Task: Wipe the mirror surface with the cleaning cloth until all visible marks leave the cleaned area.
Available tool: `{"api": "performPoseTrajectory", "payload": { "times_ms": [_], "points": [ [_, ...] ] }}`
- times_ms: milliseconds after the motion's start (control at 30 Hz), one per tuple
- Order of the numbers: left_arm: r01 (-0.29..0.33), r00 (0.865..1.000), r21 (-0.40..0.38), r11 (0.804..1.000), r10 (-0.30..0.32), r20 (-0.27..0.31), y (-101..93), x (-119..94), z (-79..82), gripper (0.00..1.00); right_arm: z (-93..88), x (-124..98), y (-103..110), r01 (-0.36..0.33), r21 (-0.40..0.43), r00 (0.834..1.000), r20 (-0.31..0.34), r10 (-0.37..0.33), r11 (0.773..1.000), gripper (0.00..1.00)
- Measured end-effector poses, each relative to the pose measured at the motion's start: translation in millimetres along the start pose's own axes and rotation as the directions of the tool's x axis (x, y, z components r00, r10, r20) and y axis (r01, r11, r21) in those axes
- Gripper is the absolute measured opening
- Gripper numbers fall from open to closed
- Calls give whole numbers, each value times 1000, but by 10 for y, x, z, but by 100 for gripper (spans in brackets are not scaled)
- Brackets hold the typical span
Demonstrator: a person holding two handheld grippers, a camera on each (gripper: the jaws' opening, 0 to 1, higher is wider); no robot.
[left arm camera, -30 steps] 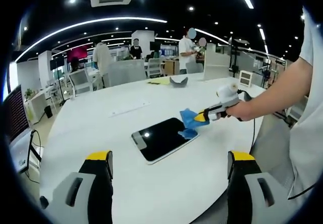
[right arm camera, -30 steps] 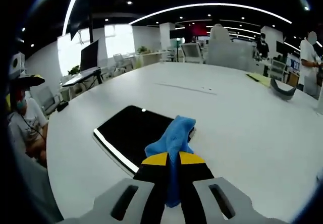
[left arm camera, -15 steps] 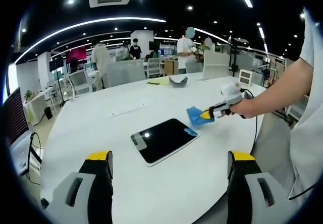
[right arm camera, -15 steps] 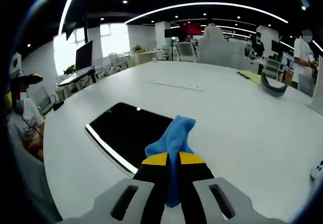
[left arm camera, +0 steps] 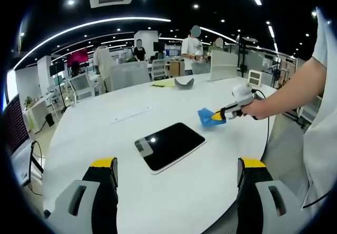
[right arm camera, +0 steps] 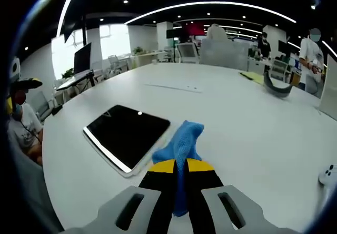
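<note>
The left gripper [left arm camera: 175,178] has its fingers [left arm camera: 104,171] spread wide, holding nothing, above the near edge of the white desk [left arm camera: 95,134]. The mirror [left arm camera: 169,144] lies flat on the desk in front of it, dark and reflecting a ceiling light. In the right gripper view, the right gripper [right arm camera: 180,166] has its fingers clenched on the blue cloth [right arm camera: 179,142]. The cloth is off the mirror [right arm camera: 125,134], just beside its right edge. Far on the desk lies a grey curved object [right arm camera: 276,85].
</note>
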State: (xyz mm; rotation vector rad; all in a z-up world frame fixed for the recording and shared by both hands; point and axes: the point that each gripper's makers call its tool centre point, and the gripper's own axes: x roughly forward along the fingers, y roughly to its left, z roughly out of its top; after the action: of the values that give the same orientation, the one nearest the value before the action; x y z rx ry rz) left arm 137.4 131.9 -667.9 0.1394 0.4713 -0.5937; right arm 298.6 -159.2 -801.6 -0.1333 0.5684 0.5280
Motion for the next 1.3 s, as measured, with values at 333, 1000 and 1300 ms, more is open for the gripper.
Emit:
{"api": "performPoseTrajectory", "payload": {
  "times_ms": [333,1000,1300],
  "points": [
    [3,1000,0,1000,-3,-2,-35,7,3,95,-22,-1,-41,-5,1,1000,-4,5,1000,1],
    [1,999,0,1000,-1,-35,-25,29,-41,95,-196,107,-66,-30,-7,999,-41,29,1000,1],
    [-4,999,-2,1000,4,-46,-19,35,-41,95,-377,201,-51,-57,-10,995,-88,55,998,1]
  ]
}}
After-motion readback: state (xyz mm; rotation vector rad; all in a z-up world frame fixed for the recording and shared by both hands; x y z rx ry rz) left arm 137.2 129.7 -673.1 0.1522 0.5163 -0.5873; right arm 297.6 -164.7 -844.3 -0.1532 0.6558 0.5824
